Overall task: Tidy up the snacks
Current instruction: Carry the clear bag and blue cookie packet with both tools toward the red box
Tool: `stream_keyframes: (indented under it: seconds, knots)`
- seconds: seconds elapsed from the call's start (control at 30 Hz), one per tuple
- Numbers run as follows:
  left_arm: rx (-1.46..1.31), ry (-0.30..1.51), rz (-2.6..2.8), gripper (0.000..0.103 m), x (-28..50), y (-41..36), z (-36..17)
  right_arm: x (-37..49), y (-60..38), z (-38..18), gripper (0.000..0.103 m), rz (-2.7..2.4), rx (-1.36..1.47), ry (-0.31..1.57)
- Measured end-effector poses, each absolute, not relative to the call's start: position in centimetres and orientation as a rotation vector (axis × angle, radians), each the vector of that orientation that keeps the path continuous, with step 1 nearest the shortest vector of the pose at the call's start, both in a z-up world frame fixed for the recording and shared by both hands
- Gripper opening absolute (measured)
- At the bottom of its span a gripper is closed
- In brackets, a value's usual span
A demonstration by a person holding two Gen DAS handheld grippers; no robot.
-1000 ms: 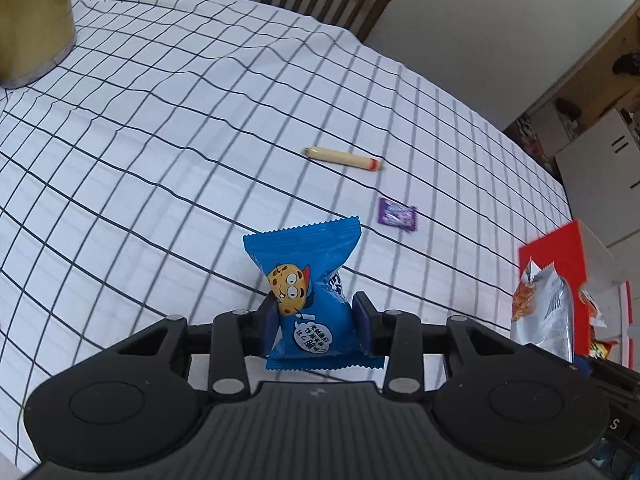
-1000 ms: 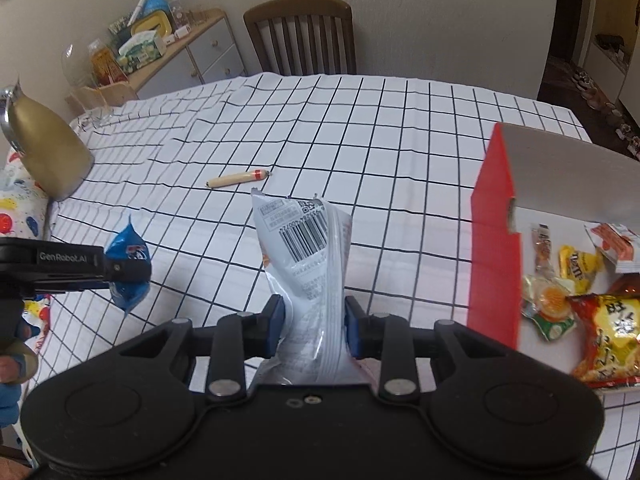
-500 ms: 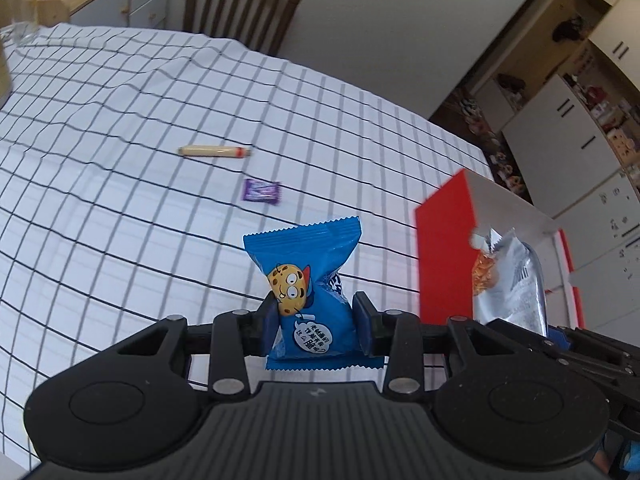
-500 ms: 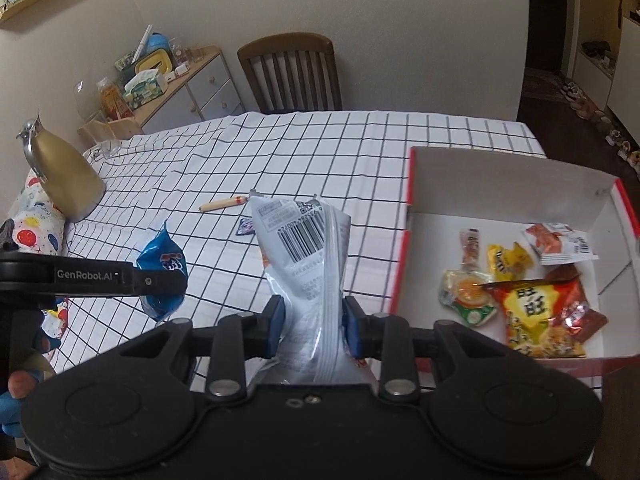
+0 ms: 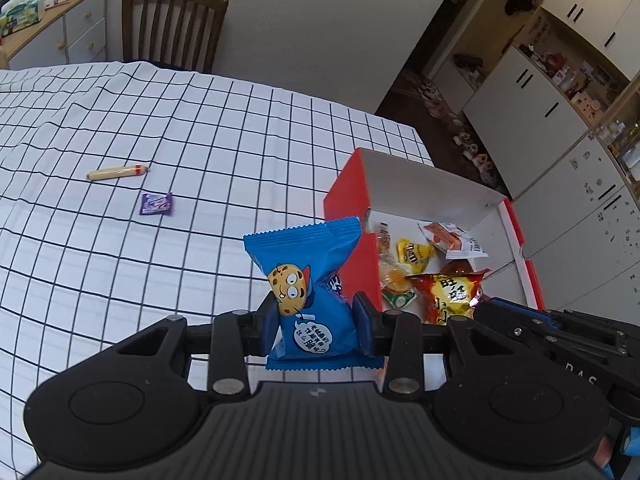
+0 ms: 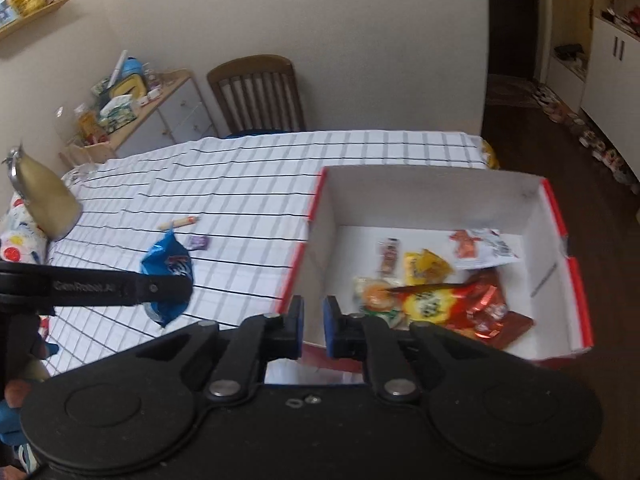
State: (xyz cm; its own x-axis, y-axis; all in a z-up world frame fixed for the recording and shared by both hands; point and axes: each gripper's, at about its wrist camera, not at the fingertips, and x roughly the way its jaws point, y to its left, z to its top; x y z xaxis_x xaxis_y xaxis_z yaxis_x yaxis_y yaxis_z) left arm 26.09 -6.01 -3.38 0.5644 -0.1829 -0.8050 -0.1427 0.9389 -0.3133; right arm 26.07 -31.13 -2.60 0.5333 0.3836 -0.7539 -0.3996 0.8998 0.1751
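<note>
Left gripper (image 5: 316, 322) pinching a blue cookie packet (image 5: 310, 292) between both fingers, holding it upright above the checked tablecloth (image 5: 200, 128), just left of the near-left corner of the red box (image 5: 344, 196). Right gripper (image 6: 311, 330) carrying nothing, fingers drawn close together with only a narrow gap showing between the blue pads, hovering over the near-left edge of the box at its wall. Lying inside the box on the white floor: a red and yellow chip bag (image 6: 460, 304) toward the near side, a yellow candy pack (image 6: 424, 266), an orange jelly cup (image 6: 376, 296), a thin snack stick (image 6: 388, 254) and a red-and-white sachet (image 6: 480, 244) toward the far right. Leaving the far-left corner of the box floor and its right side bare. Resting out on the cloth, well left of the box: a sausage stick (image 5: 118, 172) and, nearer, a small purple wrapper (image 5: 157, 204). Offering wide bare cloth between those two and the box wall. Standing at the far table edge: a wooden chair (image 5: 174, 24).
</note>
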Motion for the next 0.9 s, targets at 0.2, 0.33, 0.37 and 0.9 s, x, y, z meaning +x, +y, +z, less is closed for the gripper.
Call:
stream_keyframes:
  seconds: [0.2,0.33,0.37,0.9]
  knots:
    - [-0.360,0.984,-0.021,0.038,26.1,-7.1,-3.8,26.0,-34.0,-3.4,0.017,0.515,-0.041,0.935]
    - [-0.359,1.010,-0.002,0.038,26.0,-6.9,-4.8,25.7,-35.7,-4.3,0.023,0.523,-0.062,0.969]
    - [-0.362,1.016,0.002,0.038,25.9,-6.8,-5.1,25.6,-36.0,-4.5,0.024,0.537,-0.060,0.987]
    - [-0.386,1.042,0.043,0.038,25.0,-6.7,-6.1,24.7,-37.1,-12.7,0.069,0.671,-0.427,1.175]
